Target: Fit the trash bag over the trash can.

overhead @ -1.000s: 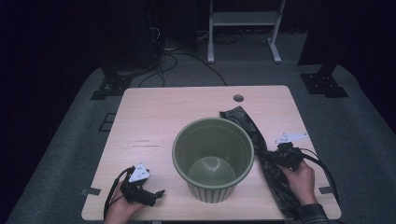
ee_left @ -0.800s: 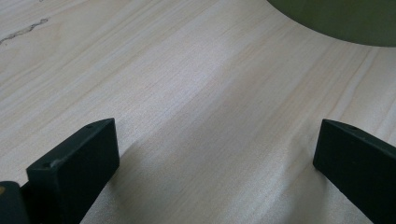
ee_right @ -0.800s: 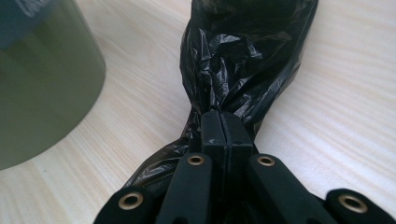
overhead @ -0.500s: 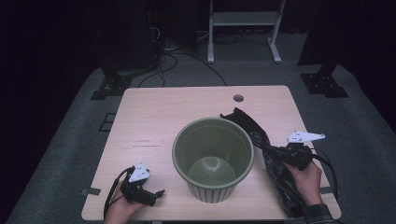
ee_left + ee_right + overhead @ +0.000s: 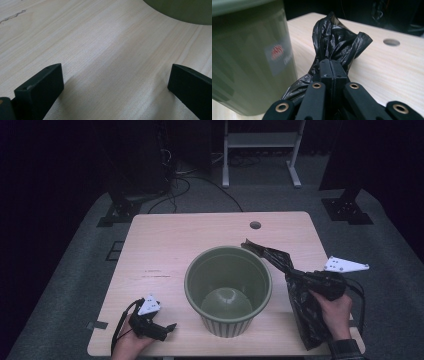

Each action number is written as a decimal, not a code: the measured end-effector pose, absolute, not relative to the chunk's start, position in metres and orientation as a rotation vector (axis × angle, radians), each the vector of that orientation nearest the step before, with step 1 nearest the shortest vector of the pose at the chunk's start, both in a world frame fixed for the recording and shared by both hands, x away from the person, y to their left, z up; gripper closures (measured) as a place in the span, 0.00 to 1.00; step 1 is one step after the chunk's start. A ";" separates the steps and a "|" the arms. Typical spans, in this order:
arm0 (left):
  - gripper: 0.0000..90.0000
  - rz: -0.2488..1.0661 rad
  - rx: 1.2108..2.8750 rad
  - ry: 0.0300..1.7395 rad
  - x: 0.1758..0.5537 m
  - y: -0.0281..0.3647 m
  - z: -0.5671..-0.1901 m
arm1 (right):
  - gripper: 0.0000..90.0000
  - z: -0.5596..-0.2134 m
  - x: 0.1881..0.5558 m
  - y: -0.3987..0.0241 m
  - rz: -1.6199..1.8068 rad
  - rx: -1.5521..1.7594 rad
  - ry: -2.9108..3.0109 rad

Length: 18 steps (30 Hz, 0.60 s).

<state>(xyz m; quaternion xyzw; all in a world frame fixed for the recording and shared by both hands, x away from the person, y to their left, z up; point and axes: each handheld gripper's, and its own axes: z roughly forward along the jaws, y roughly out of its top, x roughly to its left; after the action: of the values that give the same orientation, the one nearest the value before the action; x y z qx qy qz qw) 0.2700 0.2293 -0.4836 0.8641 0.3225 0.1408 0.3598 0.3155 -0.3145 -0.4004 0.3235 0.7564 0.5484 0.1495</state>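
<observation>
The black plastic bag [image 5: 300,295] is pinched in my right gripper [image 5: 298,276], whose jaws are clamped together on a gathered fold of it. In the right gripper view the bag [image 5: 337,42] bunches up just past my closed jaw tips, crumpled and glossy, its upper end flaring out above the pinch. From the high view the bag runs in a long dark strip along the right side of the table [image 5: 200,232]: its far end points toward the rim of the green bin [image 5: 228,287] and looks to be touching or just beside it, while the rest drapes down under my right hand [image 5: 332,312] toward the near right corner of the table. The part I grip sits lifted off the wood, just to the right of the bin.

The bin stands upright in the middle of the table, open and empty inside; in the right gripper view its wall [image 5: 249,57] rises close on the left, with a small label on it too blurred to read.

My left gripper [image 5: 167,329] rests low at the near left edge, well apart from the bag, with the bin between them. Its jaws stand wide apart with nothing but bare wood between them, and the bin's base shows at the top of the left gripper view
</observation>
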 end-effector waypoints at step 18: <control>0.00 0.363 2.227 0.831 0.270 0.229 -0.484 | 1.00 -0.352 0.301 -0.314 1.733 0.757 2.087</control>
<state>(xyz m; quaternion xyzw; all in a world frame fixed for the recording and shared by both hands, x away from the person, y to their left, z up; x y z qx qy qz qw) 0.2700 0.2293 -0.4836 0.8640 0.3225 0.1408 0.3600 0.3006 -0.3137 -0.3523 0.2654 0.7311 0.6073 0.1618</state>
